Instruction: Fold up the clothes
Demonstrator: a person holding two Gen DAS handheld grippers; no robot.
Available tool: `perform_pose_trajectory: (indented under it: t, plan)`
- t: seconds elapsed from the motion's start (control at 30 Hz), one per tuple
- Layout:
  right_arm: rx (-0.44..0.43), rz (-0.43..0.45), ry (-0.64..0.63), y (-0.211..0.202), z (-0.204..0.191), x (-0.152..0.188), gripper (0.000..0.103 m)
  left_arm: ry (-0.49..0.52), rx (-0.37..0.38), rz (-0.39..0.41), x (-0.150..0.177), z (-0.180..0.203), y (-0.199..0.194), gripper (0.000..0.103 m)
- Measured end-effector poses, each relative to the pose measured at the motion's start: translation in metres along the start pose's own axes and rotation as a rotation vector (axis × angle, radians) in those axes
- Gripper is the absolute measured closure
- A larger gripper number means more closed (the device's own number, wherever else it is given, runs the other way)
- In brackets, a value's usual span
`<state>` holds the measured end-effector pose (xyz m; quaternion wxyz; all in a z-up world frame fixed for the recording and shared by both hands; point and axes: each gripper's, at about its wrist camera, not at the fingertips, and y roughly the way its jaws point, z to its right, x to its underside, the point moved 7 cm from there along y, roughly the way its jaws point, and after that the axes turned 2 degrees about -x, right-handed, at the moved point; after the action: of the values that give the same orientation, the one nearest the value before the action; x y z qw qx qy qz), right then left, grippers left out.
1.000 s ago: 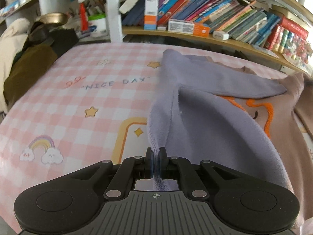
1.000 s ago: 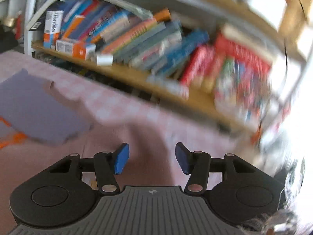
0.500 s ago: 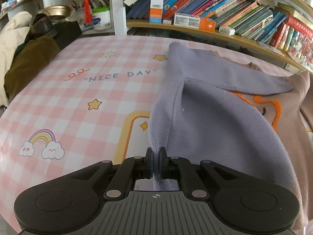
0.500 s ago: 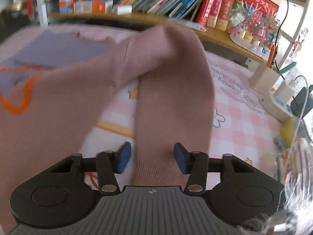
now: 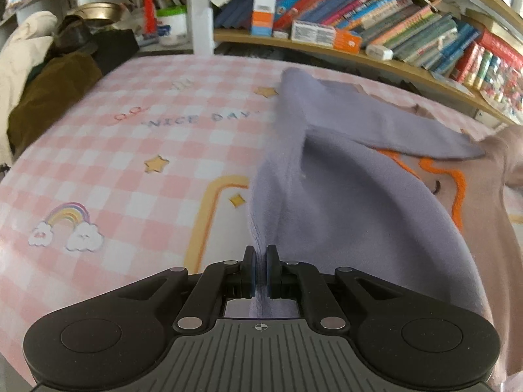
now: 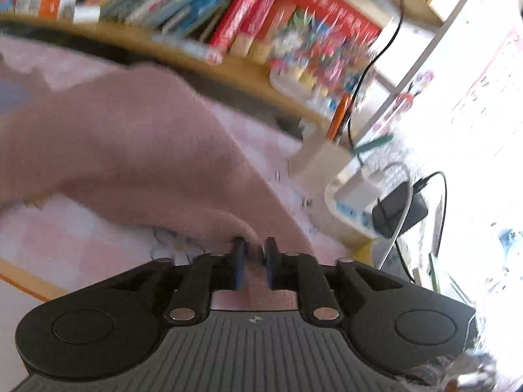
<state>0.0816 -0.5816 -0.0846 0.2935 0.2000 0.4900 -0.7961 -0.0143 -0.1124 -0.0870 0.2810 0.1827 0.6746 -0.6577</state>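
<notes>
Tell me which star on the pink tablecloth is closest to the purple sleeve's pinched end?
The little diamond-shaped yellow star, inside the orange frame beside the purple sleeve that the left gripper pinches. The two five-pointed stars sit farther off.

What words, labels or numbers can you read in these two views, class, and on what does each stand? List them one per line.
"NICE DAY": printed on the pink checked tablecloth, left wrist view.
Book spines and the boxes on the shelf: too small to read.
Right wrist view: red book spines and the wall sheet are too blurred to read.
</notes>
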Motion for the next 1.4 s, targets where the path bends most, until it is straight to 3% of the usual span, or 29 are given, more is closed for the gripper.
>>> perform_pose_trajectory:
  t: [0.03,0.1,0.23,0.37,0.47,0.63,0.73,0.87,1.0,1.2,1.4]
  plan:
    - [-0.007,0.001,0.003,-0.001,-0.001,0.002,0.063,0.005,0.000,0.001,0.001,0.002,0.000,0.097]
    - [-0.050,0.015,0.020,-0.009,-0.005,0.004,0.056,0.006,0.000,0.000,0.001,0.002,-0.001,0.097]
    - [-0.193,0.064,0.063,-0.036,-0.025,-0.002,0.055,0.008,-0.010,0.002,-0.003,-0.003,-0.005,0.093]
    - [-0.429,0.123,0.173,-0.062,-0.049,-0.016,0.055,0.058,0.000,0.045,-0.015,0.001,-0.016,0.092]
    - [-0.557,0.162,0.216,-0.079,-0.073,-0.031,0.055,0.087,-0.006,0.060,-0.020,0.006,-0.019,0.092]
    - [-0.702,0.168,0.331,-0.075,-0.102,-0.063,0.056,0.103,-0.006,0.054,-0.016,0.010,-0.020,0.092]
    - [-0.708,0.137,0.376,-0.063,-0.114,-0.082,0.056,0.095,-0.002,0.050,-0.010,0.008,-0.022,0.091]
    - [-0.706,0.006,0.495,-0.019,-0.121,-0.091,0.060,0.099,0.013,0.061,-0.005,0.004,-0.029,0.091]
    - [-0.669,-0.072,0.524,0.009,-0.132,-0.092,0.062,0.114,0.027,0.063,-0.003,-0.003,-0.032,0.091]
    - [-0.606,0.082,0.370,-0.017,-0.146,-0.125,0.065,0.136,0.050,0.052,-0.002,-0.019,-0.028,0.091]
    - [-0.581,-0.108,0.441,0.024,-0.161,-0.111,0.071,0.153,0.090,0.057,-0.003,-0.030,-0.031,0.091]
